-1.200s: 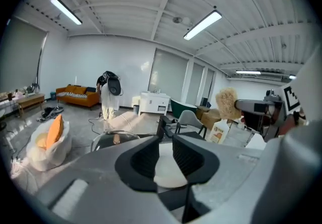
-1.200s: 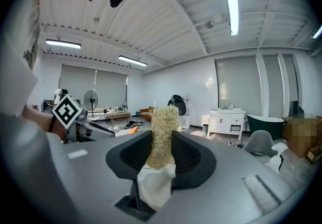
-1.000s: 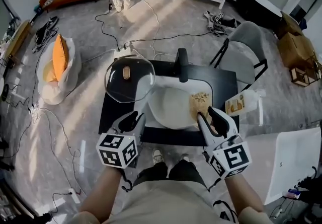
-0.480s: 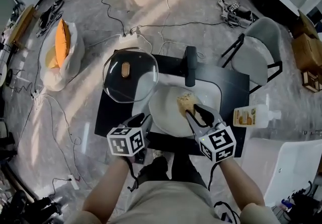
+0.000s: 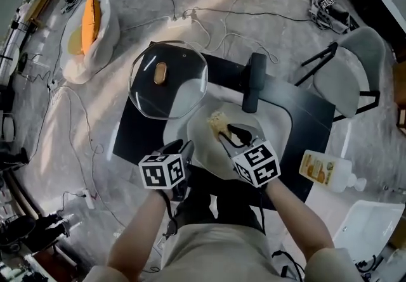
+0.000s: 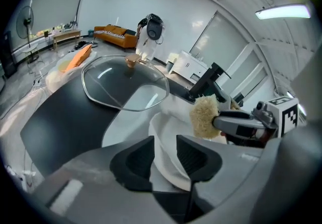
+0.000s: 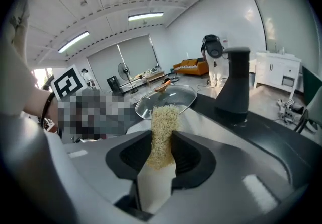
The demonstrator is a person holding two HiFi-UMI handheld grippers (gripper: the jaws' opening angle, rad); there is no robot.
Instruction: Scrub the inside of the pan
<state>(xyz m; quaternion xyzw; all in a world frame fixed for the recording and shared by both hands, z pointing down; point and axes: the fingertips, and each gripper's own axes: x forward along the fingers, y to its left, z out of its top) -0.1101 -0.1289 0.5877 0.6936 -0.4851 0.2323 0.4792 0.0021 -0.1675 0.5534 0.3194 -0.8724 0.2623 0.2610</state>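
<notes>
Since a second ago both grippers have come down to the pan, and the sponge has travelled from the pan's right side toward its middle. Nearest us, at the near edge of the black table (image 5: 136, 128), the left gripper (image 5: 181, 147) has just been spreading its jaws. They stand wide apart astride the near rim of the white pan (image 5: 204, 155), and the rim runs between the pads unpinched. We judge it is placed there to steady the pan against skidding once it closes.

Just right of it, the right gripper (image 5: 226, 135) is clamped on a yellow fibrous sponge (image 5: 216, 122). Most of the sponge sticks out past the tips, so that it, not the jaws, meets the surface. It hangs over the pan's inside; whether it touches yet we cannot tell.

The pan sits mid-table, its black handle (image 5: 254, 84) pointing to the far edge, out of the way. At the far left corner lies the glass lid (image 5: 184, 94), set aside to leave the pan open. A soap bottle (image 5: 323, 170) lies beyond the right edge.
</notes>
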